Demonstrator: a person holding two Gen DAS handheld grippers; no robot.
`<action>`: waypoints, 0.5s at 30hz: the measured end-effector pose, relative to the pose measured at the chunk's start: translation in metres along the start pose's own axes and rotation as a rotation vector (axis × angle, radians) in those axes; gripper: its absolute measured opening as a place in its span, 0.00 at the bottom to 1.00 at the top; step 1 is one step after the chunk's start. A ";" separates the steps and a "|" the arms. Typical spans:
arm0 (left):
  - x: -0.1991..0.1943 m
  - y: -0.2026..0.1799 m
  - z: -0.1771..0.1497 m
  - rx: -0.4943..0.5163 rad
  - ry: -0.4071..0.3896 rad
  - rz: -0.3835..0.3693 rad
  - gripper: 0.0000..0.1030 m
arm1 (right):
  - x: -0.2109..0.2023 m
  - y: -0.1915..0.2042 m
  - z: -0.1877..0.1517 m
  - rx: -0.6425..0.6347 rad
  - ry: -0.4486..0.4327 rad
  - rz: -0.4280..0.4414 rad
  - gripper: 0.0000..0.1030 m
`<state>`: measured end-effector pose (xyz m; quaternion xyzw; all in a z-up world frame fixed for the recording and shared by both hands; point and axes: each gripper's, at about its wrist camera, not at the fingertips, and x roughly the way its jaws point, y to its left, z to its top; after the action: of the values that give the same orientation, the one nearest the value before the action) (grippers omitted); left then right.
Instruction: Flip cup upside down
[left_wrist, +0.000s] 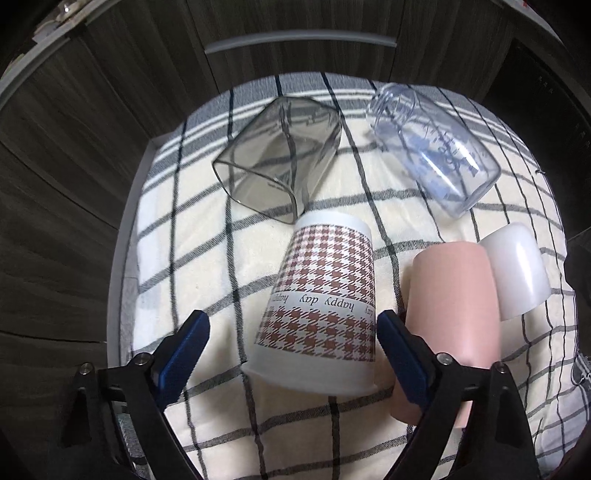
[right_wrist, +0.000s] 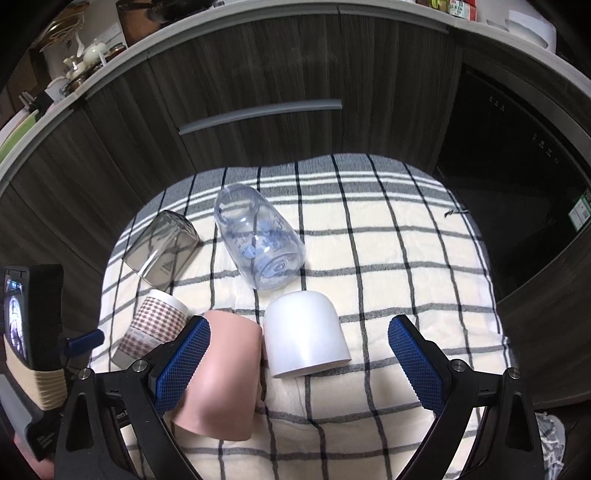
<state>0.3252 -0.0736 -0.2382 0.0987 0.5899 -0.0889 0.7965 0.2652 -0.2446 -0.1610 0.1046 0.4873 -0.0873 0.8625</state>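
Left tool (left_wrist: 291, 334) is spread wide, gripping nothing, hovering low over the checked cloth (left_wrist: 207, 258) on the surface. Between its blue pads sits the houndstooth cup (left_wrist: 321, 302), upside down w/ "happy day" text inverted, rim on the cloth; neither pad touches it. Ahead & slightly left of that tool: smoky clear square tumbler (left_wrist: 277, 155), tipped on its side, mouth toward the camera. Ahead-right: clear baby bottle (left_wrist: 432, 144) w/ blue print, also lying down. Just right of the left tool's right pad: pink cup (left_wrist: 454, 314), inverted, touching the white cup (left_wrist: 517, 269) beside it.

Right tool (right_wrist: 299, 341) is also wide open, empty. Its left pad overlaps the pink cup in view; contact unclear. White cup stands inverted between the pads, nearer the left one. Dark wood cabinet front (right_wrist: 258, 74) w/ grey handle beyond the cloth.
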 end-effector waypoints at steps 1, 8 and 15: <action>0.003 0.000 0.001 -0.001 0.007 -0.006 0.88 | 0.003 0.000 0.000 0.001 0.005 0.000 0.94; 0.013 0.001 0.001 -0.005 0.041 -0.034 0.70 | 0.011 -0.001 -0.001 0.008 0.024 0.003 0.94; -0.004 0.004 -0.007 -0.015 0.017 -0.046 0.63 | 0.004 -0.002 -0.005 0.013 0.021 0.008 0.94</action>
<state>0.3189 -0.0681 -0.2363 0.0799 0.5992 -0.1017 0.7900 0.2633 -0.2452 -0.1672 0.1133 0.4952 -0.0859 0.8570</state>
